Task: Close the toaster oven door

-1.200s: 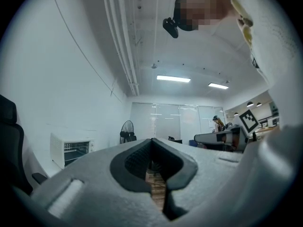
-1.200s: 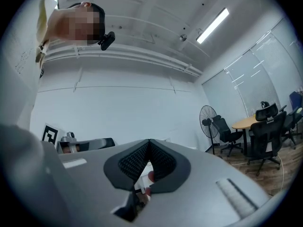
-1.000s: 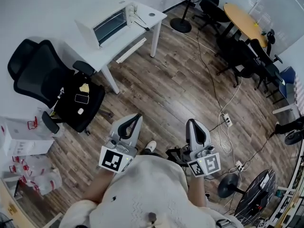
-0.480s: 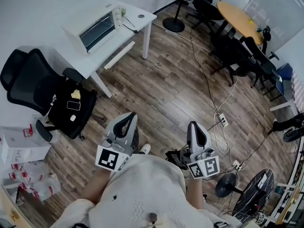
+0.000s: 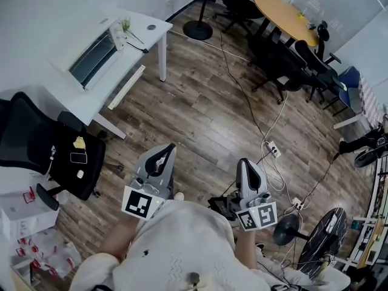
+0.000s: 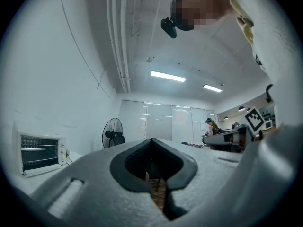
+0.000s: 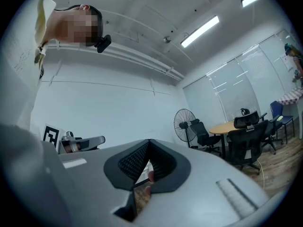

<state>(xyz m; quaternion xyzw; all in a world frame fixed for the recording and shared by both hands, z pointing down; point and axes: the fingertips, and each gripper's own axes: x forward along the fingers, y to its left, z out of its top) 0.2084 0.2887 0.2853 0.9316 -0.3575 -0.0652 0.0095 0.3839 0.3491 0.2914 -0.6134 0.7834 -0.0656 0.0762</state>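
The white toaster oven [image 5: 90,48] sits on a white table [image 5: 148,32] at the far upper left of the head view. In the left gripper view the toaster oven [image 6: 40,152] shows its racks, and its door seems to hang down in front. My left gripper [image 5: 163,154] and right gripper [image 5: 244,166] are held close to the body over the wooden floor, far from the oven. Both point forward, shut and empty. Seen from its own camera, the left gripper [image 6: 152,142] has its jaws together, and so does the right gripper [image 7: 149,143].
A black office chair [image 5: 36,150] with small items on its seat stands left of me, between me and the table. A standing fan [image 5: 203,17], a round wooden table [image 5: 285,11] with black chairs, and floor cables with power strips [image 5: 270,147] lie ahead and right.
The head view has swung: the table and oven slid toward the upper left of the picture and the chair toward the left edge. Both grippers stay shut near the body.
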